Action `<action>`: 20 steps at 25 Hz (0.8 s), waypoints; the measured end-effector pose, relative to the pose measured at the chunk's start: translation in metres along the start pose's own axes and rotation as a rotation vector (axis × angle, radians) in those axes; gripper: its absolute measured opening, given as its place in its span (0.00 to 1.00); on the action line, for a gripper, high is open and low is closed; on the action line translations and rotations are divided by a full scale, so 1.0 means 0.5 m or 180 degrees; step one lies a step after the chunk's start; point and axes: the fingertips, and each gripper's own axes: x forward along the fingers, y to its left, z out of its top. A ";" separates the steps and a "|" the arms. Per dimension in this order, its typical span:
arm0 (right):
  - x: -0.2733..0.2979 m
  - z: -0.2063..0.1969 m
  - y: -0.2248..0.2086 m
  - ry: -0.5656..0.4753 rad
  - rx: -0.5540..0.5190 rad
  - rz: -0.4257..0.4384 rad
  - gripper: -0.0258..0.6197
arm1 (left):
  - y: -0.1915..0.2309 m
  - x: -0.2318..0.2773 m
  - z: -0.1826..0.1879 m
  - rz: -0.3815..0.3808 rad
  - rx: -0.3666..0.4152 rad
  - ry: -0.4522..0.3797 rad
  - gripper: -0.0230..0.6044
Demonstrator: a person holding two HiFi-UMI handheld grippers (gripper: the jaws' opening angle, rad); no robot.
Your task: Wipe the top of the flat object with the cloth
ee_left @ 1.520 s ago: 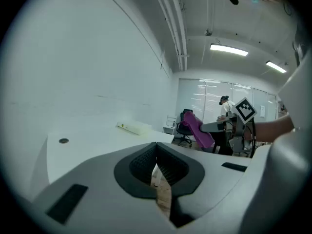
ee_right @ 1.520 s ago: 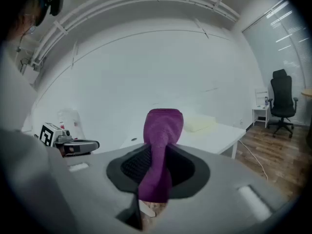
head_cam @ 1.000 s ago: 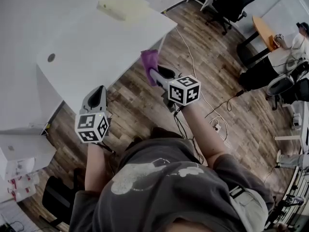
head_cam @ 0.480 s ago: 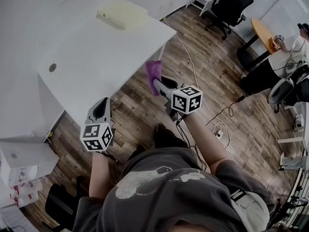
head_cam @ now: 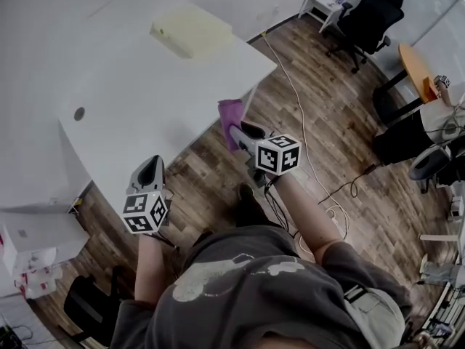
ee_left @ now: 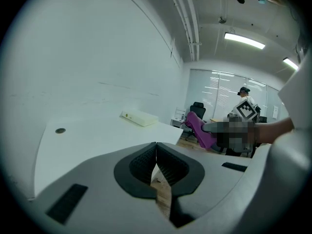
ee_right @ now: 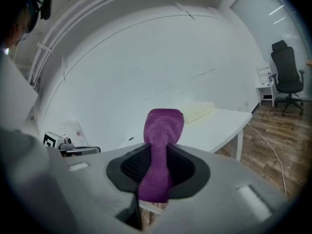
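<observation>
A pale yellow flat object (head_cam: 190, 32) lies at the far end of the white table (head_cam: 138, 100); it also shows in the left gripper view (ee_left: 139, 118) and the right gripper view (ee_right: 198, 110). My right gripper (head_cam: 235, 127) is shut on a purple cloth (head_cam: 230, 116), held over the wood floor just off the table's near edge. The cloth (ee_right: 160, 150) stands up from between the jaws. My left gripper (head_cam: 150, 167) hovers at the table's near-left edge, its jaws shut with nothing between them.
The table has a round cable hole (head_cam: 78, 113). A white cable (head_cam: 305, 107) runs across the wood floor. Black office chairs (head_cam: 367, 9) and an orange round table (head_cam: 414, 64) stand to the right. White boxes (head_cam: 29, 246) sit at the lower left.
Both grippers have kept their hold and spacing while I shifted a little; the table and yellow object sit slightly further right in the head view, and the left gripper is lower.
</observation>
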 end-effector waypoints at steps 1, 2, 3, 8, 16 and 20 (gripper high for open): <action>0.008 0.015 -0.021 0.0012 0.0008 0.0030 0.19 | -0.007 0.021 0.008 0.0016 -0.0009 0.0011 0.03; 0.014 0.029 -0.042 0.0025 0.0008 0.0059 0.19 | -0.016 0.043 0.016 0.0027 -0.0012 0.0026 0.03; 0.021 0.043 -0.062 0.0036 0.0002 0.0084 0.19 | -0.025 0.066 0.024 0.0036 -0.0012 0.0045 0.03; 0.045 0.109 -0.154 0.0032 0.0013 0.0172 0.19 | -0.073 0.168 0.059 0.0043 -0.0027 0.0115 0.03; 0.052 0.156 -0.252 0.0066 0.0076 0.0276 0.19 | -0.117 0.251 0.098 0.0166 -0.0024 0.0141 0.03; 0.051 0.190 -0.298 0.0083 0.0010 0.0373 0.19 | -0.136 0.287 0.122 0.0291 -0.0022 0.0086 0.03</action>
